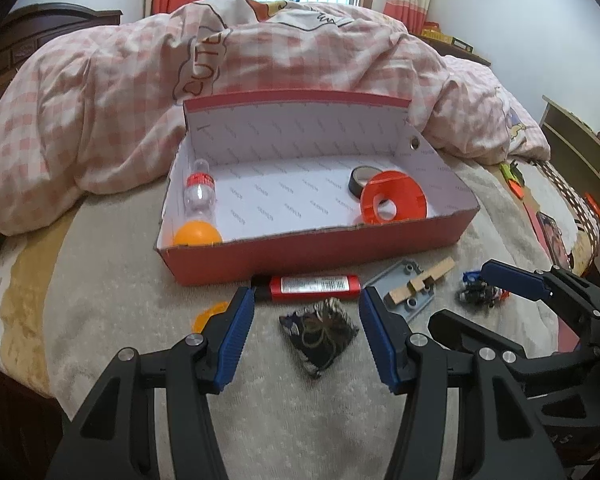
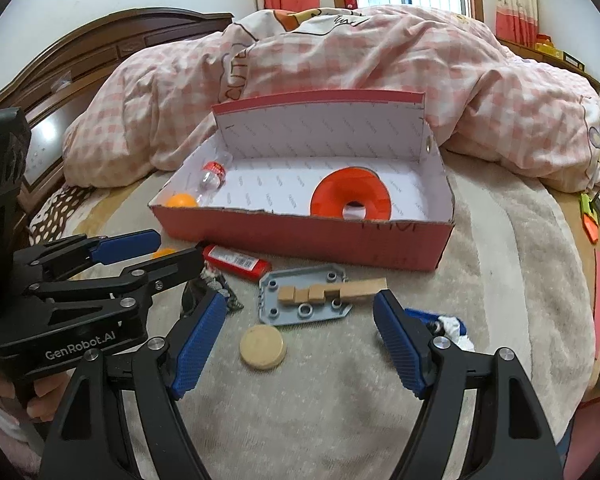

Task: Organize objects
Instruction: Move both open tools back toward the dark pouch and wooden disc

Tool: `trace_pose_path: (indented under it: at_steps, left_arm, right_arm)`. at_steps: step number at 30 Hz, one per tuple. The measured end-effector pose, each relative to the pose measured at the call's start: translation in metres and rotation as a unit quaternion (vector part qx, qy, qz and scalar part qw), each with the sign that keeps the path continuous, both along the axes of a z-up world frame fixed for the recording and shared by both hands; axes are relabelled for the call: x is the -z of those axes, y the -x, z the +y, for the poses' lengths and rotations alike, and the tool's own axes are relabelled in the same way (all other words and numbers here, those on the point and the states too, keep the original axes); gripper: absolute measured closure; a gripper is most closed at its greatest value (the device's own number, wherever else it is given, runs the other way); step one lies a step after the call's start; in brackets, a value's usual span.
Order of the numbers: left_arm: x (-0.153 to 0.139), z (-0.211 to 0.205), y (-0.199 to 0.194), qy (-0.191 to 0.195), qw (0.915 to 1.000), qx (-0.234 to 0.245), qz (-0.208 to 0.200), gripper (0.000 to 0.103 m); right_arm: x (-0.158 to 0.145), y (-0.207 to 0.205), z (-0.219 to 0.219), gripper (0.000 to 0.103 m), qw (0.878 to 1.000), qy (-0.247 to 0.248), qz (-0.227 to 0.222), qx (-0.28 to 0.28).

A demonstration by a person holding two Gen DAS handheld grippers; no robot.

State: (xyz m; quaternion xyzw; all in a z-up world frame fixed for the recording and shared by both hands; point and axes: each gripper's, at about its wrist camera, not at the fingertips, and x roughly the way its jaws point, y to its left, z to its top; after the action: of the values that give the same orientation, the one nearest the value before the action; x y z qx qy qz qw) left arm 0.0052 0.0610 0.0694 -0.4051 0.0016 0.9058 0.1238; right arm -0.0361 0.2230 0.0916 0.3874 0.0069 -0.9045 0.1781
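Left gripper: jaws spread, nothing between the pads; a small dark patterned pouch lies on the beige blanket in the gap, not touched. Right gripper: jaws spread wider, empty; a round cream disc lies on the blanket between its fingers, apart from both pads.

Red cardboard box, open, stands on the bed at 12 o'clock from both grippers, its lid flap upright at the back. Inside, left-wrist view: orange ball in the near left corner, small clear bottle with a red label lying just behind it, orange ring-shaped spool leaning at the right, dark tape roll behind the spool.

Outside the box, along its front wall: red tube with a black cap lying flat at 12 o'clock of the left gripper; grey plastic plate with a notched wooden piece lying across it, at 12 o'clock of the right gripper. Blue and white toy at 3 o'clock of the right gripper, partly hidden by the right finger. Orange translucent piece at 9 o'clock of the left gripper.

Pink checked duvet heaped behind the box
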Motion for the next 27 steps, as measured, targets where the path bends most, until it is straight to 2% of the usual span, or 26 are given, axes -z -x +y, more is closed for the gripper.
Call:
trace_pose_path:
  at_steps: [27]
  left_arm:
    - [0.021, -0.010, -0.015, 0.005, 0.9999, 0.007, -0.012, 0.048]
  right_arm:
    - [0.025, -0.023, 0.008, 0.025, 0.999, -0.018, -0.022, -0.018]
